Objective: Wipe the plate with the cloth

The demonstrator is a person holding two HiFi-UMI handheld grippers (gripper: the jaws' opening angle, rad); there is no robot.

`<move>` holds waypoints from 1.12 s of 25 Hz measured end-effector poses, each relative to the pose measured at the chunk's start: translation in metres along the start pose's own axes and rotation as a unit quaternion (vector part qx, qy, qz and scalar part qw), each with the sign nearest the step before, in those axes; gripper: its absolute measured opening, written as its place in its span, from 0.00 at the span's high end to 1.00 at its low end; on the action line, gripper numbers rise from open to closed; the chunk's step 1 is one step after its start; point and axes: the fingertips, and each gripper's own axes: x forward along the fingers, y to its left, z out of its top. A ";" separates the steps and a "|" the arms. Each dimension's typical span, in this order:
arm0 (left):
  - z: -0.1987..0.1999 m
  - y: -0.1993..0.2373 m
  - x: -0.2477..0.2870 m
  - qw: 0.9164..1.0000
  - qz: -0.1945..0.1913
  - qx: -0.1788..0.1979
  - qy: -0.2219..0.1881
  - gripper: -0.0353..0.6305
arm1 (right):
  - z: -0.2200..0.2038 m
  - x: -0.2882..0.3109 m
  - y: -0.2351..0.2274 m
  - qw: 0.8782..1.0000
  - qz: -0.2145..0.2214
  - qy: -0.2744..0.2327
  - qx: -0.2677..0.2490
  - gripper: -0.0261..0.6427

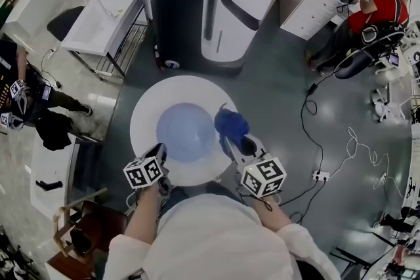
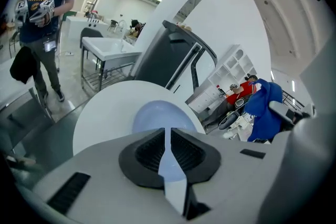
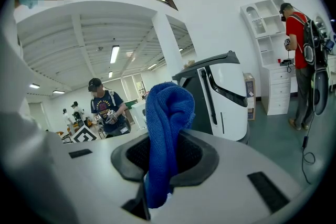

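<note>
The plate, pale blue and shallow, is being seen lying flat at the middle of the round white bench, directly in front of the person. The cloth, blue and fleecy, is being carried by the right tool, whose jaws are being pressed onto its gathered middle, with a bunched loop standing above the pads and a short tail hanging below. In the head view the cloth is being held over the plate's right rim; whether it is touching cannot be told. The left tool is being held with its jaws together and nothing between them, its tips pointed down at the plate's near left rim, just beside it; contact cannot be confirmed. As judged, the cloth is being taken for soft, light and limp, so a grip on a bunched fold is being thought sound, provided enough is being left free to drag across the surface. The plate is being judged stiff, smooth and probably breakable, and light enough to slide on the slick bench under a stroke. Steadying it at the near rim is being considered the sensible hold.
</note>
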 end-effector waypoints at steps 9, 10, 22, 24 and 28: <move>-0.027 0.021 0.013 0.998 0.022 -0.052 0.041 0.89 | -0.010 0.001 0.000 1.000 -0.003 0.012 0.001 0.83; -0.029 0.024 0.014 0.997 0.026 -0.059 0.045 0.89 | -0.010 0.002 0.001 1.000 -0.003 0.012 0.001 0.83; -0.047 0.039 0.031 0.986 0.027 -0.149 0.066 0.76 | -0.013 0.004 0.007 1.000 0.006 0.018 0.003 0.83; -0.049 0.041 0.034 0.986 0.030 -0.152 0.068 0.73 | -0.013 0.003 0.007 1.000 0.006 0.020 0.003 0.83; -0.054 0.049 0.038 0.983 0.039 -0.167 0.072 0.69 | -0.015 0.002 0.008 1.000 0.004 0.021 0.004 0.83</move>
